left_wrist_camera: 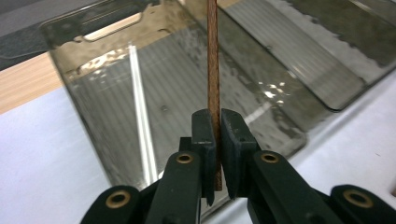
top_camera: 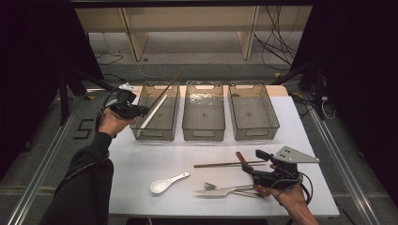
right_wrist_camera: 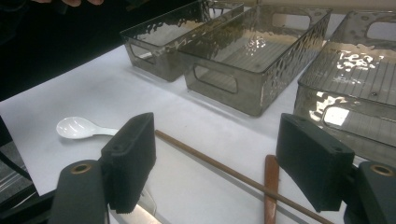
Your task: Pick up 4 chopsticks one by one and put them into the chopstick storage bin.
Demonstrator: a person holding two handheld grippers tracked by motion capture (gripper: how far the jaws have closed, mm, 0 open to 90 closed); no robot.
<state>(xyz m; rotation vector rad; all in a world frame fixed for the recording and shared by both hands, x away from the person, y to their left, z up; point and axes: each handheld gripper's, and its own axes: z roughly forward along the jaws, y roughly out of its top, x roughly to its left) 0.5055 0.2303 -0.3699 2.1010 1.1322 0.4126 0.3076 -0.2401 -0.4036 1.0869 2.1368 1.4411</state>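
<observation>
My left gripper (top_camera: 139,110), left-centre of high view, clamped on brown chopstick (left_wrist_camera: 213,70); stick rises diagonally over leftmost bin (top_camera: 174,101) toward upper centre. In left gripper view I see stick pinched between pads, running straight up frame. White chopstick (top_camera: 153,112) lies inside same bin. My right gripper (top_camera: 251,164), lower right, jaws wide apart, nothing between pads, hovering over second brown chopstick (right_wrist_camera: 219,167) and wooden handle (right_wrist_camera: 271,186). White spoon (top_camera: 165,183) at lower centre.
</observation>
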